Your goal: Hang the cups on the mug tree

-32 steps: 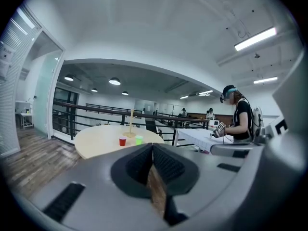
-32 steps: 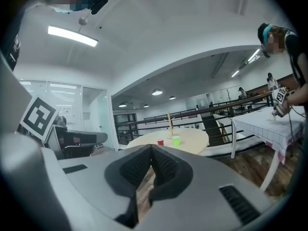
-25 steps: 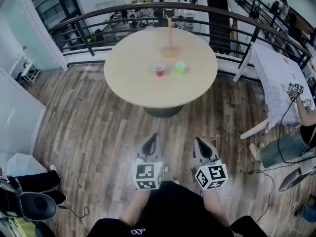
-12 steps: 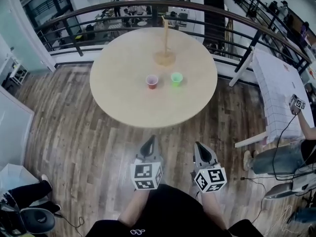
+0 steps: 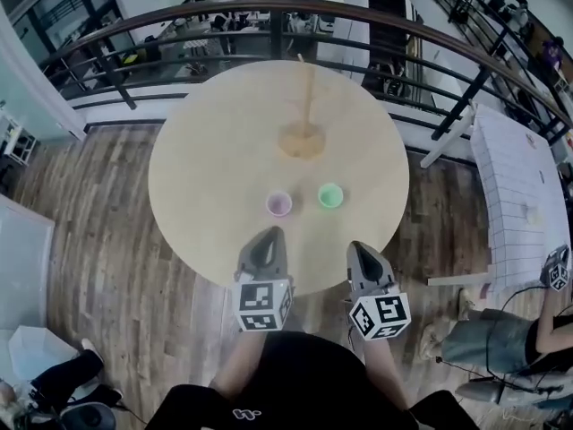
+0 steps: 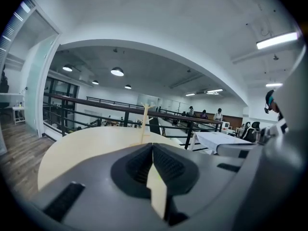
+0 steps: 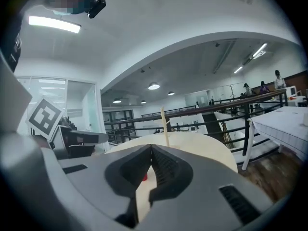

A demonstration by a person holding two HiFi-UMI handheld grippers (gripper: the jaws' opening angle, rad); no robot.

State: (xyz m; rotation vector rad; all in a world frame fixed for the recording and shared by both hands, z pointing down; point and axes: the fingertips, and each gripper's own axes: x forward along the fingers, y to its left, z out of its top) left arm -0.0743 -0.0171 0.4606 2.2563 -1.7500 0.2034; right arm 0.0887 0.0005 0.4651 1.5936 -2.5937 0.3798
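A wooden mug tree stands upright on the round pale table, past its middle. Two cups stand on the table in front of the tree: a red cup and, to its right, a green cup. My left gripper is shut and empty at the table's near edge, just short of the red cup. My right gripper is also shut and empty, short of the green cup. The left gripper view shows shut jaws with the mug tree beyond. In the right gripper view the mug tree rises above the jaws and a bit of the red cup shows low down.
A dark railing curves behind the table, with a drop to a lower floor beyond. A white table stands at the right, with a seated person near it. Wooden floor lies to the left; another person's legs are at lower left.
Both grippers have advanced from over the floor to the table's near edge. The table, cups and mug tree now appear much closer. Both jaws stay shut.
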